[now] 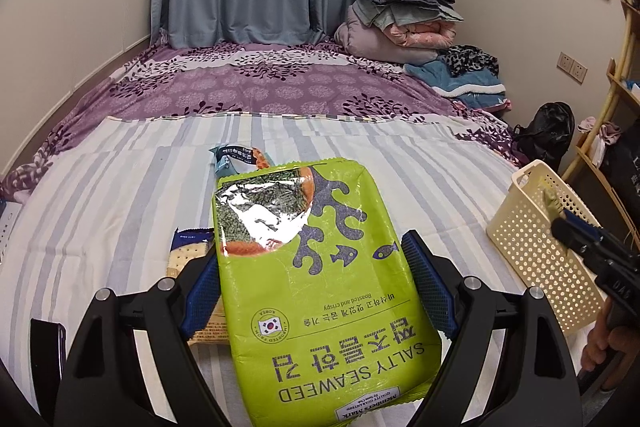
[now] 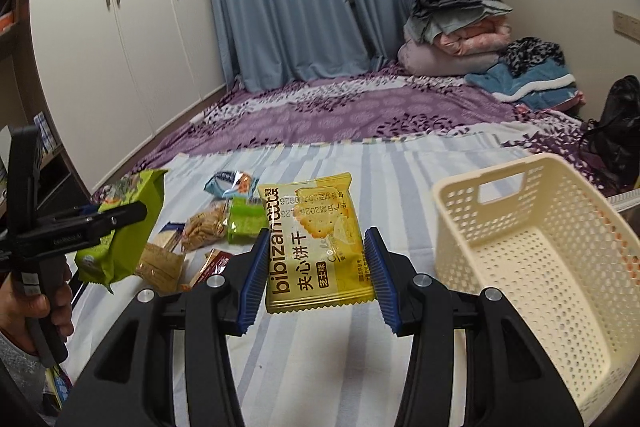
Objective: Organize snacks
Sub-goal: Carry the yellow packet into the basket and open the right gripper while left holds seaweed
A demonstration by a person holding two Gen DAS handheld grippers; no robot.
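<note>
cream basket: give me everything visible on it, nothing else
The cream basket is a rectangular bin that looks like plastic, its walls and floor perforated with small round holes, with a cut-out handle slot near the rim of the far end wall. It stands upright on the striped sheet, open side up. The visible part of its inside is empty. It sits to the right of the snack pile, apart from it. Neither gripper touches it in these views.

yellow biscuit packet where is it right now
In the right wrist view the yellow biscuit packet sits clamped in the right gripper, off the striped sheet, left of the cream basket.
</note>
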